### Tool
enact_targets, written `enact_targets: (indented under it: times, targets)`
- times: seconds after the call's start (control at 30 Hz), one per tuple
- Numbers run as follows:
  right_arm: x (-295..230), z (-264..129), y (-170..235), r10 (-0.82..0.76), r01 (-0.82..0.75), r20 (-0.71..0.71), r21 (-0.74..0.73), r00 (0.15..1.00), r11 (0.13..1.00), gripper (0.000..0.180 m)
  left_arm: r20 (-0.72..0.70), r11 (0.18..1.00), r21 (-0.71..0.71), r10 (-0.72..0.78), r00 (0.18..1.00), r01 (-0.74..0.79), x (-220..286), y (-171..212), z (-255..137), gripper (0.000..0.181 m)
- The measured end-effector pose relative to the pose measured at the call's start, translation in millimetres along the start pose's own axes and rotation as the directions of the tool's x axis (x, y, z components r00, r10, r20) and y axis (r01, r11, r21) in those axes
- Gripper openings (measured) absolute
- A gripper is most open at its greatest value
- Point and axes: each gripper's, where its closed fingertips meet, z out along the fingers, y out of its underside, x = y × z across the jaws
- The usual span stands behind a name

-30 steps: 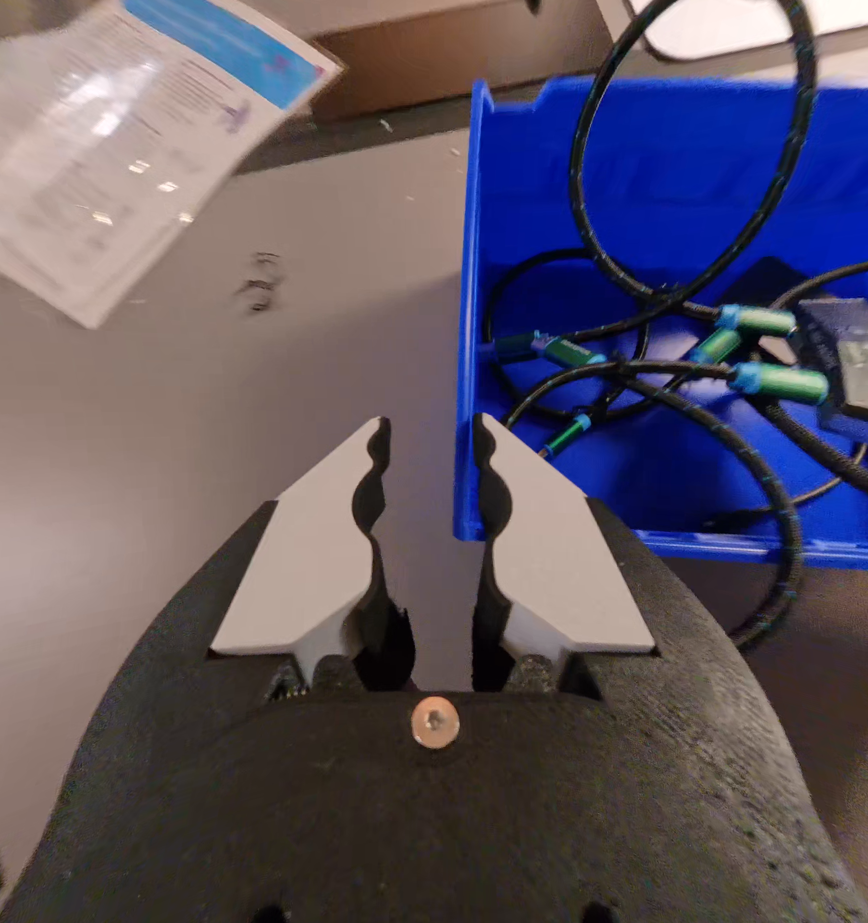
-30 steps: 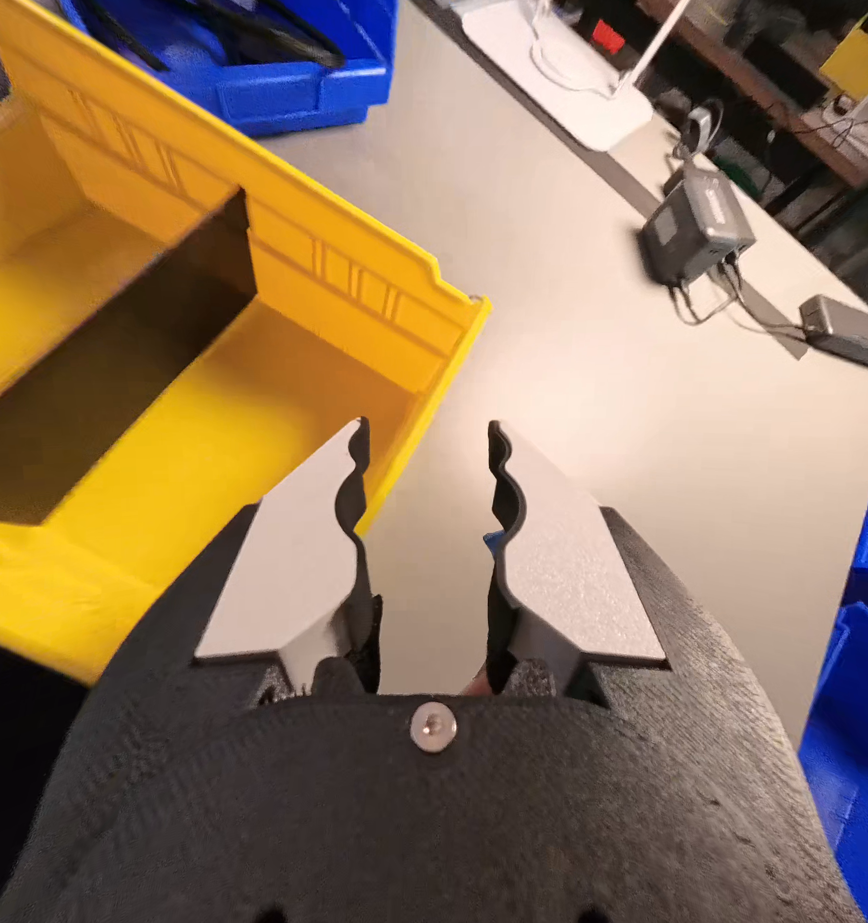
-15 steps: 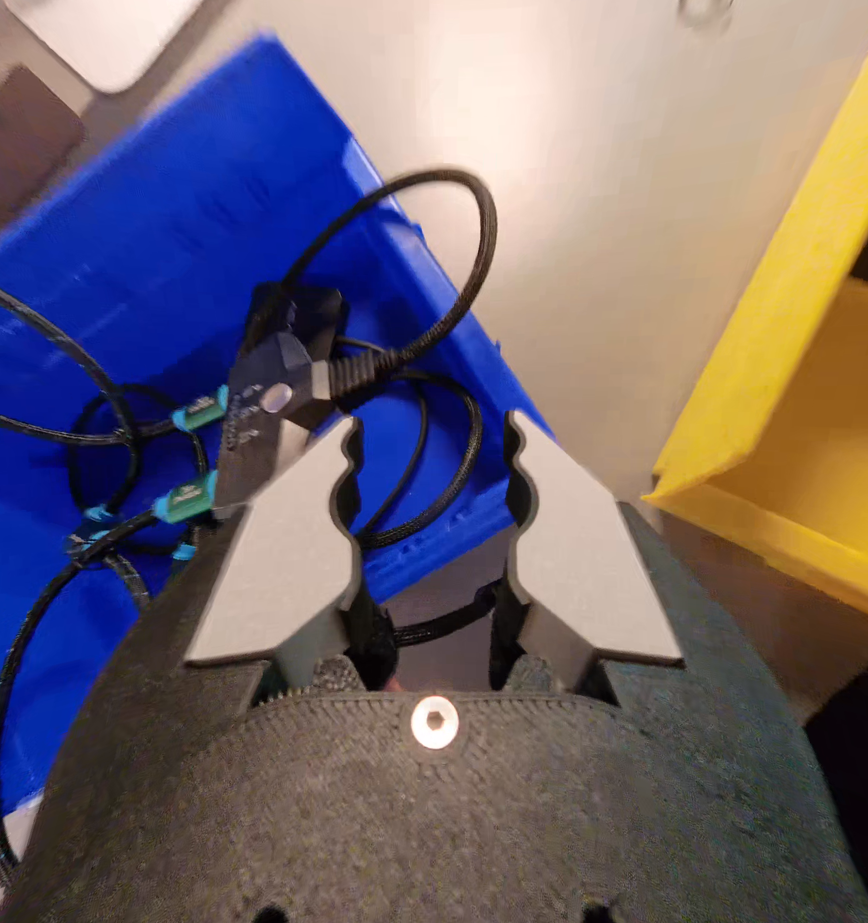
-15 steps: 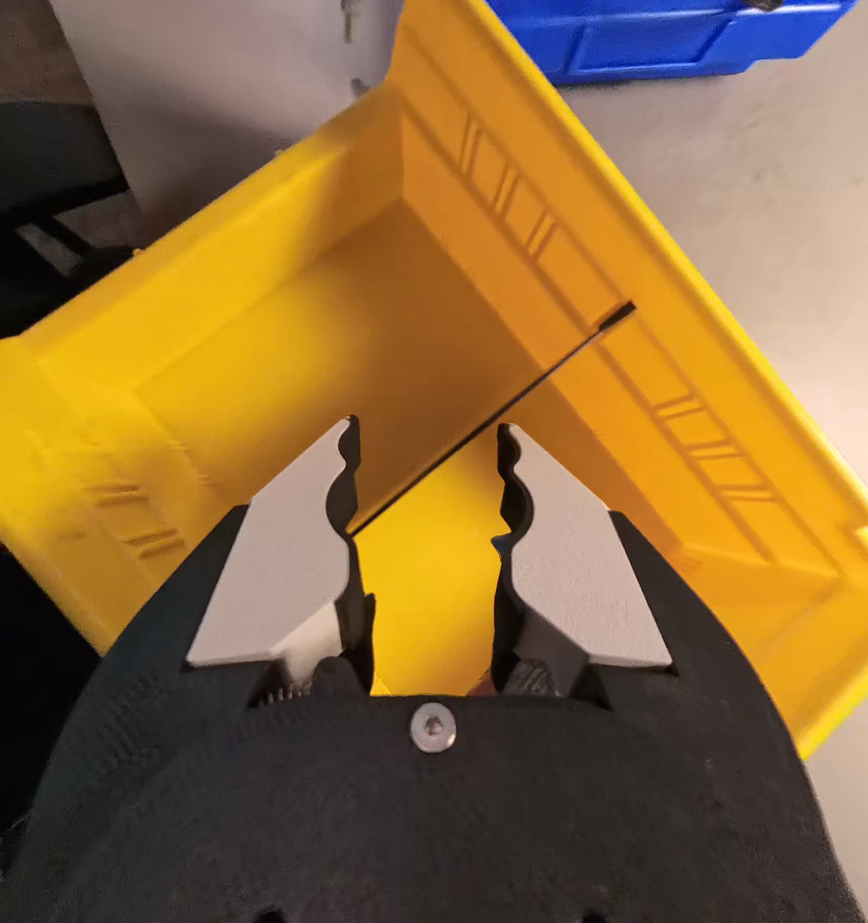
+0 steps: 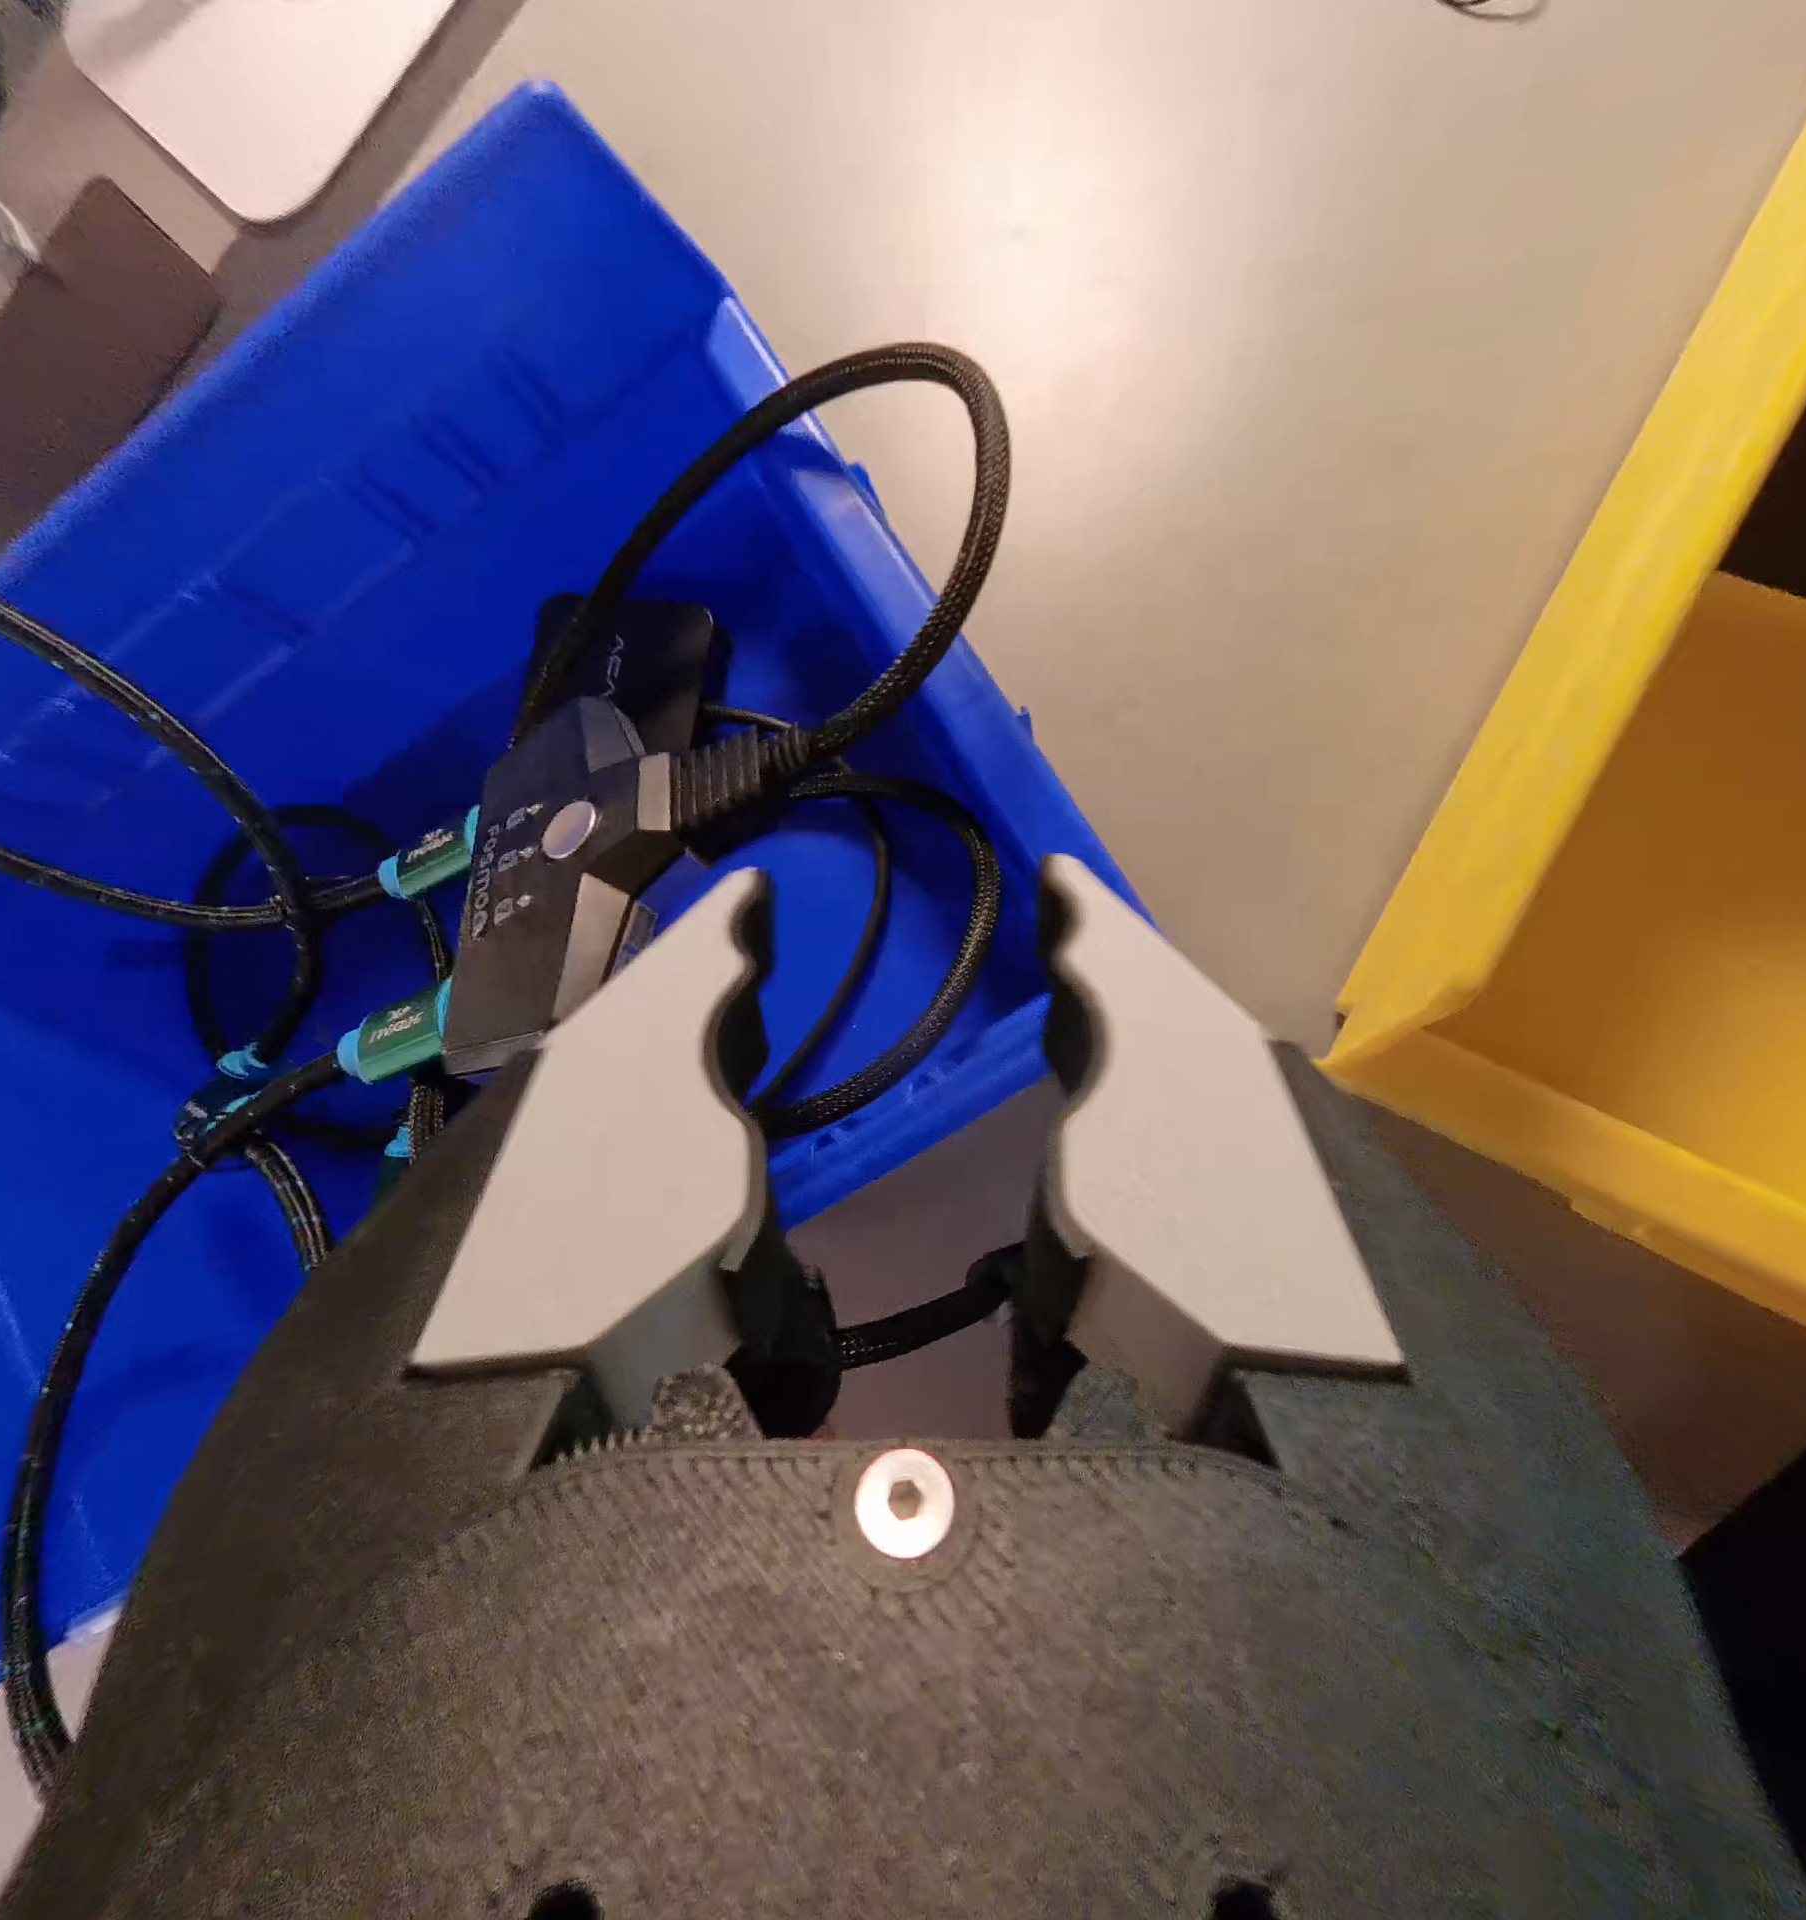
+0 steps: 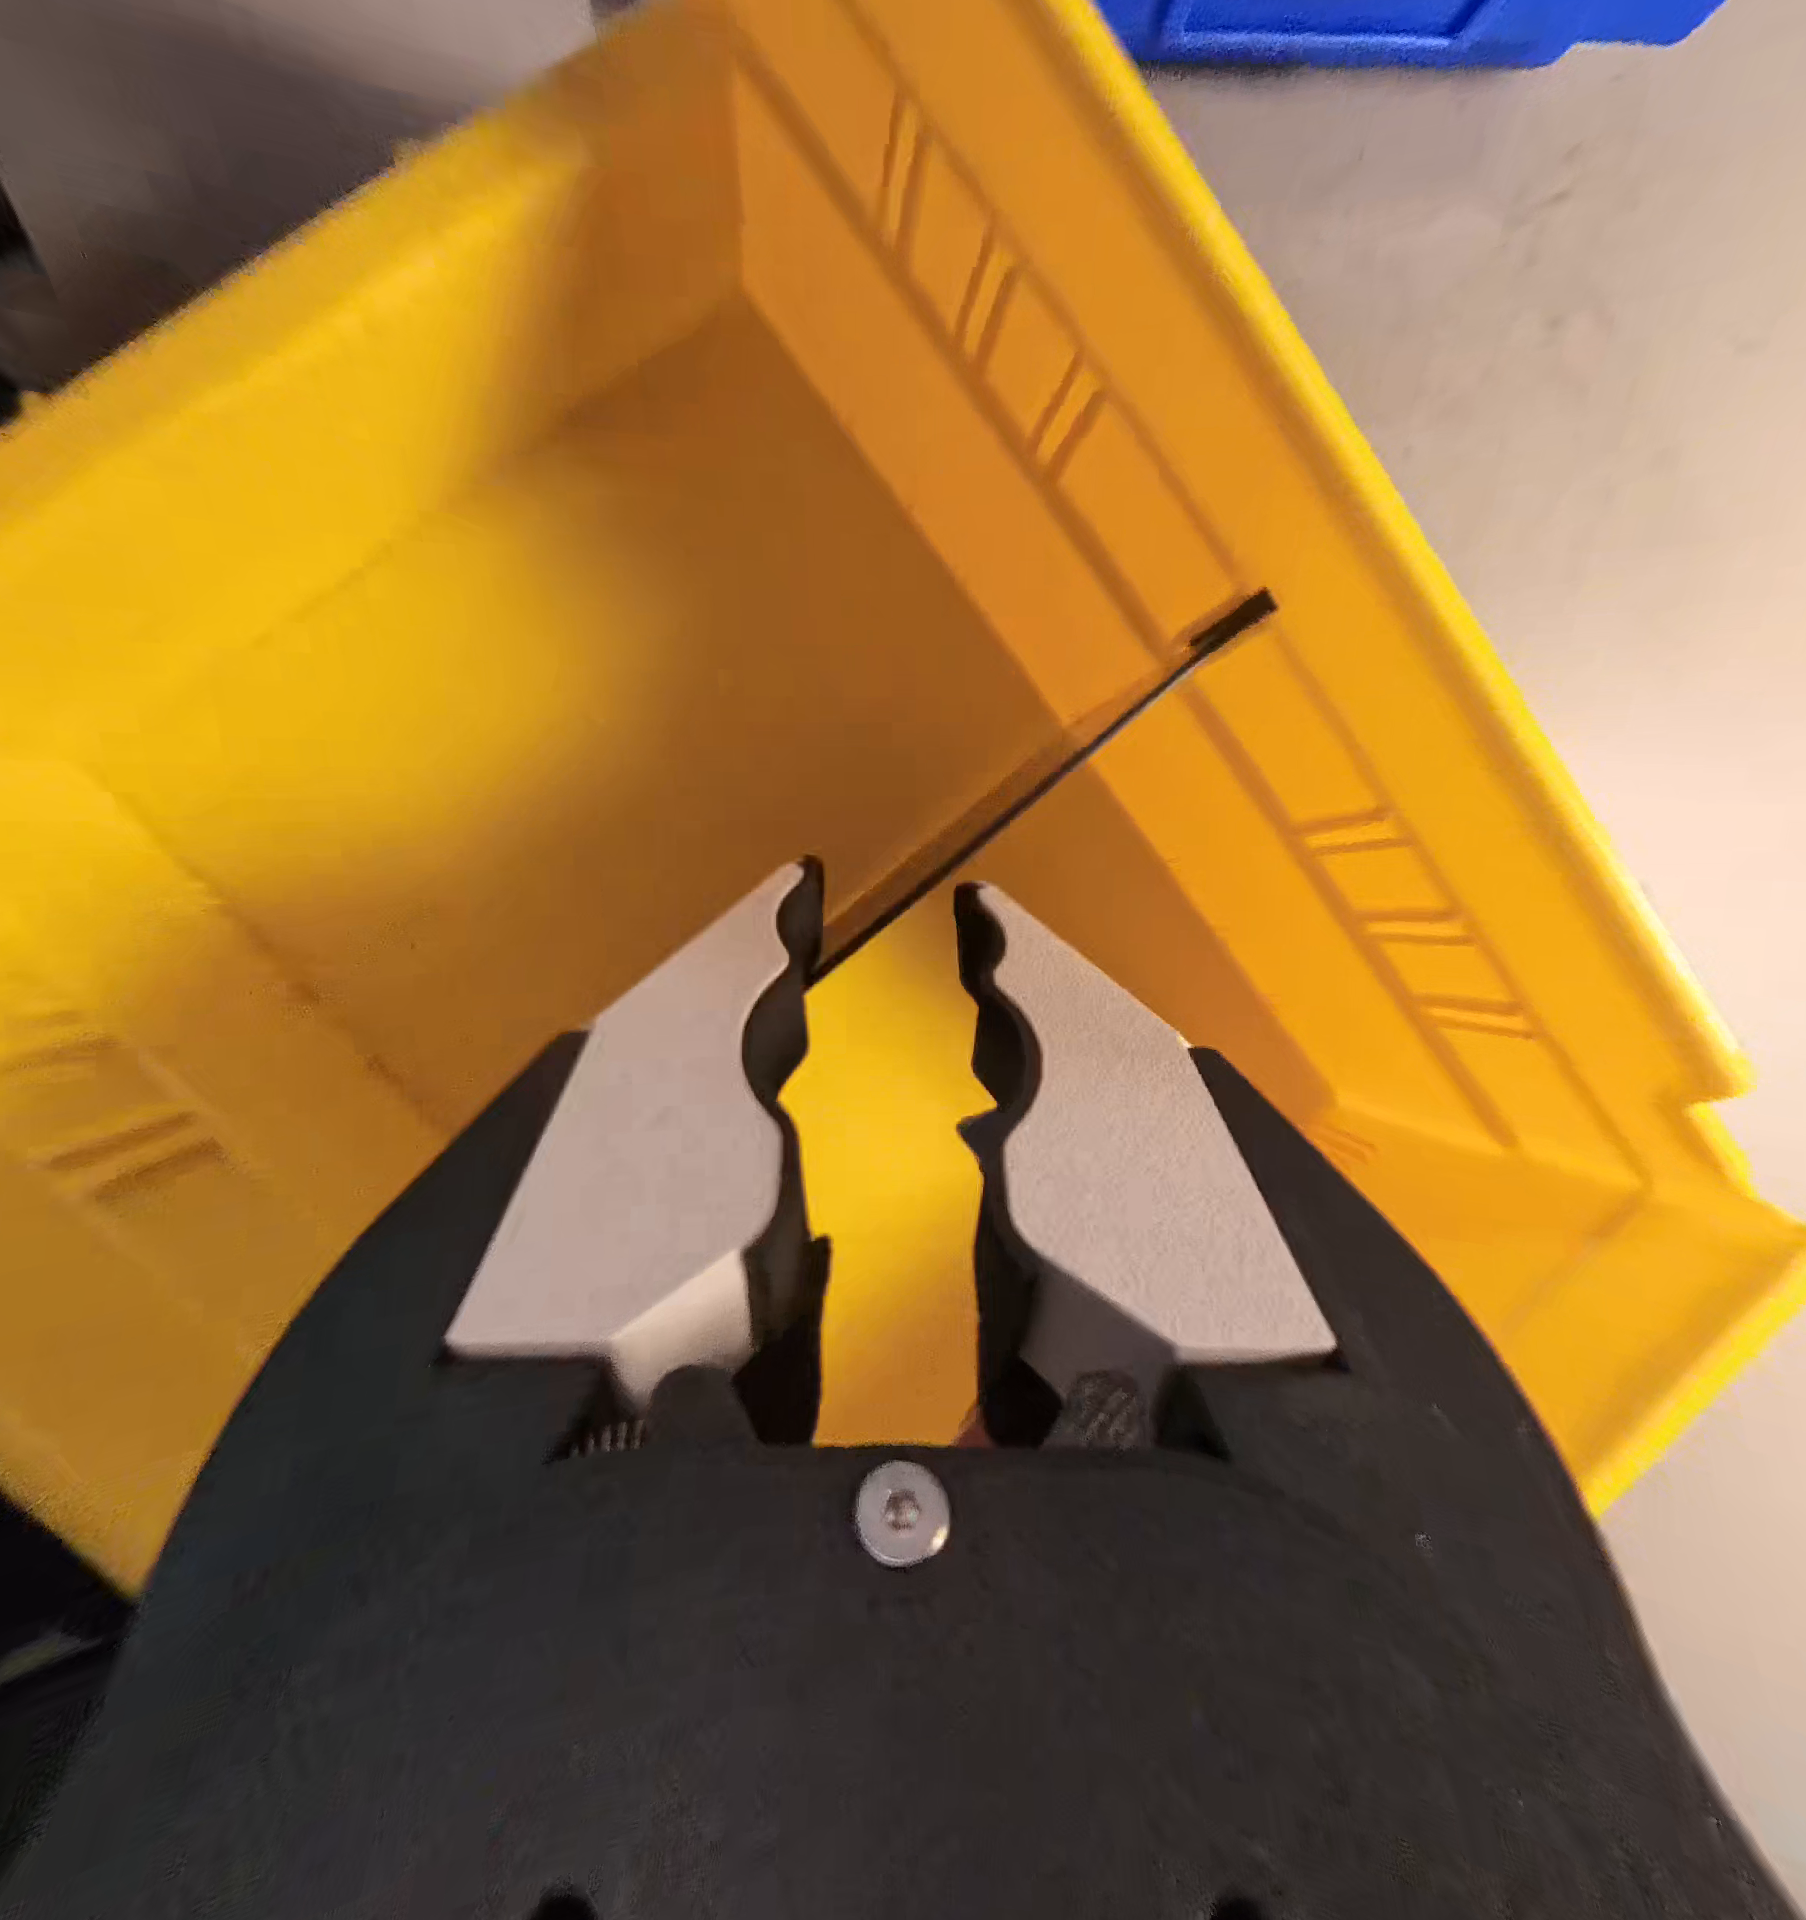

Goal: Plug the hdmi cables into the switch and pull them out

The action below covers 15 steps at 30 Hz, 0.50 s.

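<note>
In the left wrist view a dark HDMI switch [image 5: 556,883] lies in a blue bin [image 5: 359,499], with black braided cables [image 5: 940,540] looped around it. Two teal-ended plugs [image 5: 400,1029] sit in the switch's left side. My left gripper [image 5: 904,894] is open and empty, hovering over the bin's near right corner, just right of the switch. My right gripper [image 6: 886,878] is open and empty, with a narrower gap, over a yellow bin [image 6: 463,623] that has a thin black divider [image 6: 1065,758].
The yellow bin [image 5: 1647,727] stands right of the blue bin on a grey table [image 5: 1242,260]. A cable [image 5: 47,1455] hangs over the blue bin's near edge. A white flat object [image 5: 255,94] lies at the far left. Another blue bin [image 6: 1398,26] sits beyond the yellow one. The gap from one gripper's tips to the other's is roughly 25 cm. From my left tips it is roughly 5 cm to the dark HDMI switch [image 5: 556,883]; from my right, 30 cm.
My left gripper swung right over the blue bin's corner and closer to the switch. My right gripper turned over the yellow bin, and its jaws have narrowed.
</note>
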Motion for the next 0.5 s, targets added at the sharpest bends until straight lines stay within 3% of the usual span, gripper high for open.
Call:
enact_targets:
  times: [0.07,0.17,0.27,0.37,0.43,0.5]
  targets:
    - [2,-1,3,-0.037,0.037,-0.002,-0.013,0.999,0.999,0.023,-0.001,0.999,-0.025,0.034,0.999,-0.034,4,4,-2,0.014]
    - [13,-5,14,-0.079,0.078,-0.021,-0.062,0.997,0.995,0.022,-0.002,0.998,-0.031,0.045,0.999,-0.046,0,13,-5,0.002]
    - [34,-12,35,-0.098,0.088,-0.071,-0.139,0.993,0.986,0.021,-0.043,0.994,-0.09,0.054,0.998,-0.058,-3,33,-16,0.002]
    - [58,-29,57,-0.082,0.047,-0.173,-0.197,0.981,0.979,0.026,0.093,0.97,-0.237,0.067,0.993,-0.044,-42,70,-33,0.023]
    - [58,-45,51,-0.032,0.009,-0.196,-0.119,0.98,0.993,0.033,0.117,0.974,-0.228,0.011,0.993,0.016,-51,80,-49,0.036]
    - [41,-53,28,0.01,-0.008,-0.134,0.02,0.991,1.0,0.038,0.067,0.992,-0.121,-0.015,0.998,0.023,-38,66,-67,0.048]
